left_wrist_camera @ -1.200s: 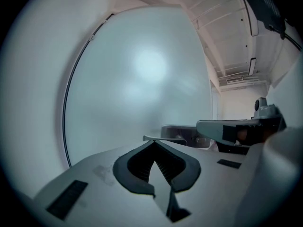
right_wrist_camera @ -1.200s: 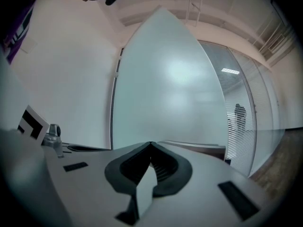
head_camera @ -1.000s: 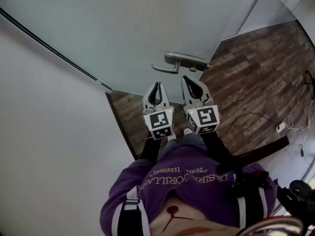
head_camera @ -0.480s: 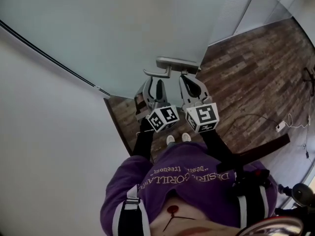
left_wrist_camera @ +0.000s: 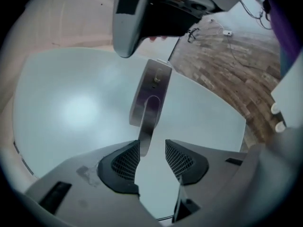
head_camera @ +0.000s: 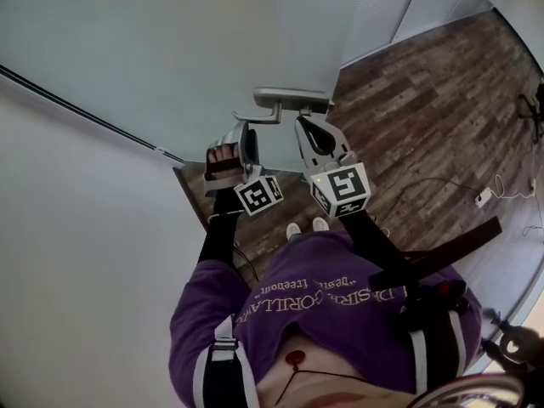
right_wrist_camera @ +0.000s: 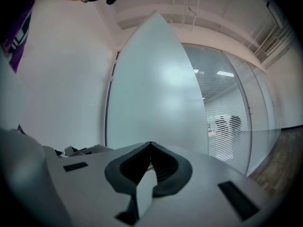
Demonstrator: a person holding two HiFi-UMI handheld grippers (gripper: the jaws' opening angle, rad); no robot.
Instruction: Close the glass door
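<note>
The frosted glass door (head_camera: 212, 41) carries a metal lever handle (head_camera: 280, 100). My left gripper (head_camera: 242, 138) lies rolled on its side just below the lever. In the left gripper view the lever (left_wrist_camera: 150, 98) runs down to my left gripper (left_wrist_camera: 152, 155), and its free end sits in the gap close to the left pad (left_wrist_camera: 124, 162). These jaws have just been opening and do not press on the lever. My right gripper (head_camera: 304, 126) is shut and empty under the handle's base. In the right gripper view its tips (right_wrist_camera: 150, 146) meet in front of the door (right_wrist_camera: 151, 79).
A white wall (head_camera: 76, 228) with a dark door frame line (head_camera: 85, 109) is at the left. Wood floor (head_camera: 425, 117) spreads to the right, with a cable and plug (head_camera: 480, 198) on it. A glass partition with blinds (right_wrist_camera: 227, 117) stands beyond the door.
The left gripper has rolled onto its side, opened its jaws and shifted left, below the lever. The right gripper has kept its place and stays shut.
</note>
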